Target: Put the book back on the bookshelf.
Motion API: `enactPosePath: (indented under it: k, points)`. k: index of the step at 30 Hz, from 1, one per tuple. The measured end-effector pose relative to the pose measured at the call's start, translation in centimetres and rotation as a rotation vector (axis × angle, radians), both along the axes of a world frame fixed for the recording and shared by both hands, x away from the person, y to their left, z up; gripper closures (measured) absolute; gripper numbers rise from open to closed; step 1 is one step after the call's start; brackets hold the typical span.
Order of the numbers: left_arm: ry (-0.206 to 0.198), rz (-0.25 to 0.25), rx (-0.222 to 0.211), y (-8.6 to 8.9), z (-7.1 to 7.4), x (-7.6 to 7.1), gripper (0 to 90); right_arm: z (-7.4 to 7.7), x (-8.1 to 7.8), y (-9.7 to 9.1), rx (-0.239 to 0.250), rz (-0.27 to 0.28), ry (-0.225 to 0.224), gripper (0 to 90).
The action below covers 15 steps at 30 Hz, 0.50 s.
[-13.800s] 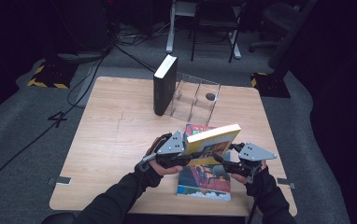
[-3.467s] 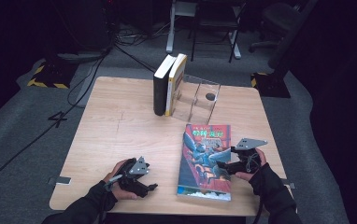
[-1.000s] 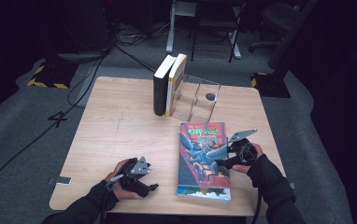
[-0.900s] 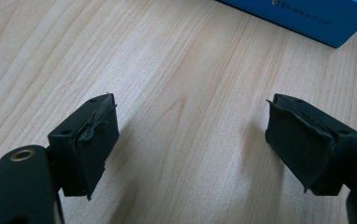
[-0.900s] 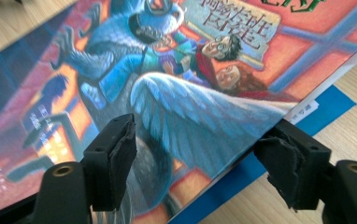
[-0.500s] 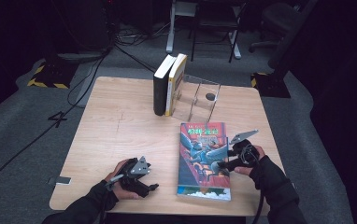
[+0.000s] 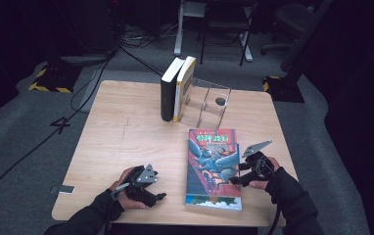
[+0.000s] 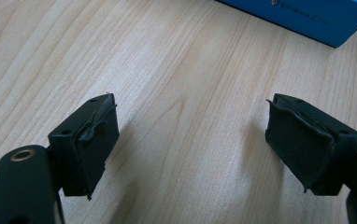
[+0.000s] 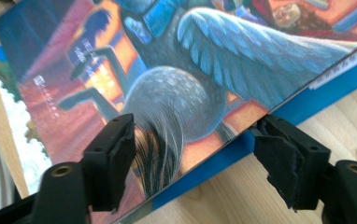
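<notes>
bare table (image 7: 121, 142) left of book (image 7: 213, 166), upright books (image 7: 176, 88) and clear stand (image 7: 209, 104) blocking the far edge

Cover lettering on the book (image 7: 213, 166) too small to read from above; book (image 9: 176, 93) cropped at top and left edges in right gripper view; only a blue corner (image 8: 303, 14) visible in left gripper view.

Light wooden table (image 7: 121, 132), illustrated book (image 7: 213, 166) lying flat, two upright books (image 7: 176, 88), clear stand (image 7: 209, 104)
</notes>
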<state>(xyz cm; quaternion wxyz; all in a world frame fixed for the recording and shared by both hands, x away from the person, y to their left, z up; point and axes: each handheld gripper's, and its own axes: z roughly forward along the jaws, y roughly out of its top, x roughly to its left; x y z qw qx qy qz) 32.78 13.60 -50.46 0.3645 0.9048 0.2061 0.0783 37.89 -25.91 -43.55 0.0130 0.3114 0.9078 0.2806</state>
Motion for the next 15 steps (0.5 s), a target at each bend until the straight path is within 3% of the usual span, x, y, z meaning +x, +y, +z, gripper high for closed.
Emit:
enactPosePath:
  k: [7, 15]
  points:
    - [0.001, -0.001, 0.000, 0.0, 0.0, 0.0, 17.3, 0.5, 0.5, 0.3, 0.085, 0.003, -0.031, 38.4]
    - [0.004, 0.003, -0.003, -0.3, 0.0, 0.2, 17.2, -0.7, 3.2, 1.1, 0.188, -0.022, -0.028, 40.5]
